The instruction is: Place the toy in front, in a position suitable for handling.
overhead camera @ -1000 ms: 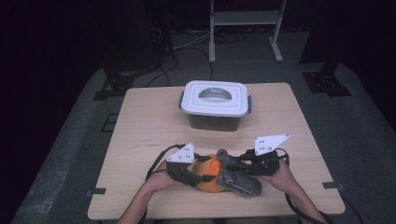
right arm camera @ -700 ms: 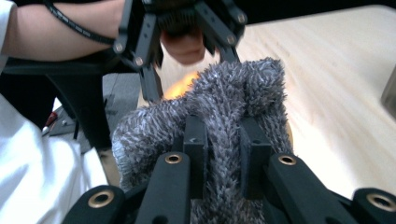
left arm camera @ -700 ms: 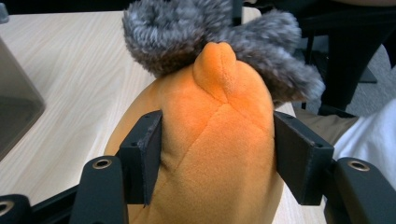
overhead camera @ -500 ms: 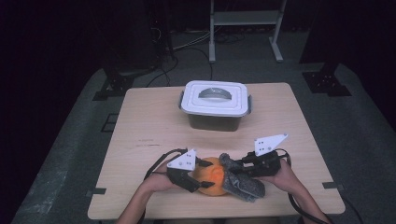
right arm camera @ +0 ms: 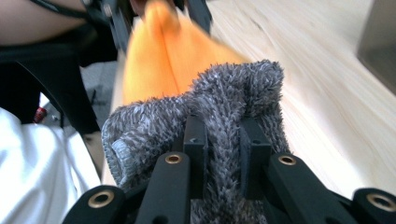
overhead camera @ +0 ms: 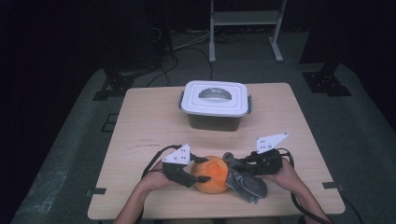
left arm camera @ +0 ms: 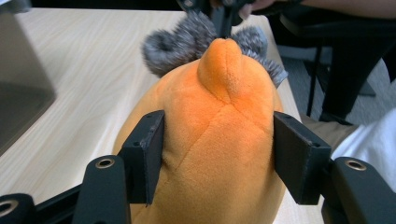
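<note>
A round orange plush toy (overhead camera: 212, 175) lies near the table's front edge, between both hands. My left gripper (overhead camera: 196, 176) is shut on it: in the left gripper view the two black pads (left arm camera: 150, 158) press into the sides of the plush (left arm camera: 219, 126). A grey fuzzy cloth (overhead camera: 247, 184) lies against the plush's right side, and its fur (left arm camera: 182, 39) shows behind the plush. My right gripper (overhead camera: 236, 164) is shut on that cloth; in the right gripper view the jaws (right arm camera: 223, 140) pinch a fold of the grey cloth (right arm camera: 233, 98), with the orange plush (right arm camera: 163, 51) just beyond.
A dark plastic box with a white lid and grey handle (overhead camera: 215, 100) stands closed at the back middle of the wooden table (overhead camera: 140, 126). The person's forearms come in over the front edge. A metal stand (overhead camera: 245, 18) is on the floor behind.
My right gripper has sunk slightly toward the table with the grey cloth. The left gripper and the plush have hardly moved.
</note>
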Demonstrator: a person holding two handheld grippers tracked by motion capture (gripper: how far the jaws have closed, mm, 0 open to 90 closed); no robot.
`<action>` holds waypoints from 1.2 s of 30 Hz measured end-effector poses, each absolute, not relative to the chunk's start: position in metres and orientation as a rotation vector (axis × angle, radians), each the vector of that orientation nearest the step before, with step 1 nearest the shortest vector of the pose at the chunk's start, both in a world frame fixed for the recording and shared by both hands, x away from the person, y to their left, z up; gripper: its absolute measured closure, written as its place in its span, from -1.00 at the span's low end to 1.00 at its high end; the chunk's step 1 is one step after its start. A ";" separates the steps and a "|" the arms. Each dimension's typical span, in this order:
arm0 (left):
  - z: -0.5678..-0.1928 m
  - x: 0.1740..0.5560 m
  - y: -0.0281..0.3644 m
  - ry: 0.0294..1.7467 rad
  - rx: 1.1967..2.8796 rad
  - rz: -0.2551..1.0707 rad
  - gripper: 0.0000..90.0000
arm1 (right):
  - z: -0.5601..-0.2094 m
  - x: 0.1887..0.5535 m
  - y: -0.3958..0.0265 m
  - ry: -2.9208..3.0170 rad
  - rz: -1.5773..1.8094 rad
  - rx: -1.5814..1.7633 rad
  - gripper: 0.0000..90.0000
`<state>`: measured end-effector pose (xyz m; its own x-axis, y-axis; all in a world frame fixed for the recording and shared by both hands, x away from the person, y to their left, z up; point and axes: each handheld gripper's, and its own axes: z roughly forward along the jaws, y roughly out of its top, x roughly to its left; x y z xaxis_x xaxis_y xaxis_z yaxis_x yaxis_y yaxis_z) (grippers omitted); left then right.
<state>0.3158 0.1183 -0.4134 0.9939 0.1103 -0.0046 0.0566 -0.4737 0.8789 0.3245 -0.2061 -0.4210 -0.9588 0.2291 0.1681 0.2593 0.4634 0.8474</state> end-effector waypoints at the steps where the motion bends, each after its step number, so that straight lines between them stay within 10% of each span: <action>1: -0.415 0.317 0.120 0.130 2.054 0.053 -0.13 | -0.421 0.325 -0.207 -2.659 -1.554 -0.456 0.68; 36: -0.414 0.331 0.126 0.322 1.967 0.022 -0.02 | -0.405 0.318 -0.194 -2.657 -1.721 -0.420 0.68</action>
